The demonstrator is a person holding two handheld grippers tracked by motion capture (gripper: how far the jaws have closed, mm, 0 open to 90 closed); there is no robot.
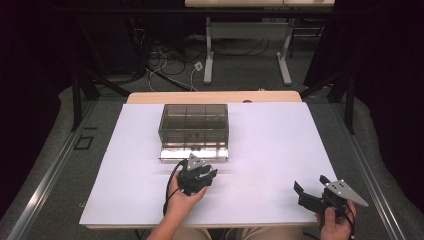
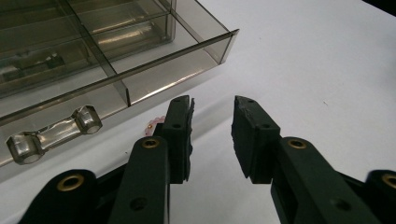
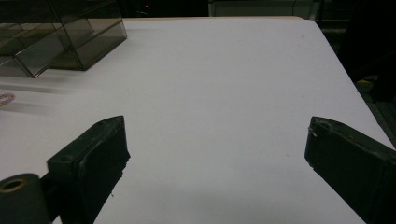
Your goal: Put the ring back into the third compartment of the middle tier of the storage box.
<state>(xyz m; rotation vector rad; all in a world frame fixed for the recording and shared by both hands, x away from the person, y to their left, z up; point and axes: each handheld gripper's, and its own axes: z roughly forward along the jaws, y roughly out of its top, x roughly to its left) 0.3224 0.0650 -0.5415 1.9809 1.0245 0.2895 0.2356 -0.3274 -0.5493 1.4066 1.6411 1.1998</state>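
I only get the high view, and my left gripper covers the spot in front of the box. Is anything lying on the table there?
Observer: Yes, a small pink thing lies on the white table, half hidden behind one jaw in the left gripper view.
Operator: Is it gripped?
Observer: No. The left gripper has its jaws apart with only bare table between them.
Operator: Where's the box's handle?
Observer: The clear handle sits on the front of the box, left of the jaws in that view, untouched.

High view looks down from the person's side; both tool views sit low, sharing the smoky box [image 1: 194, 131].
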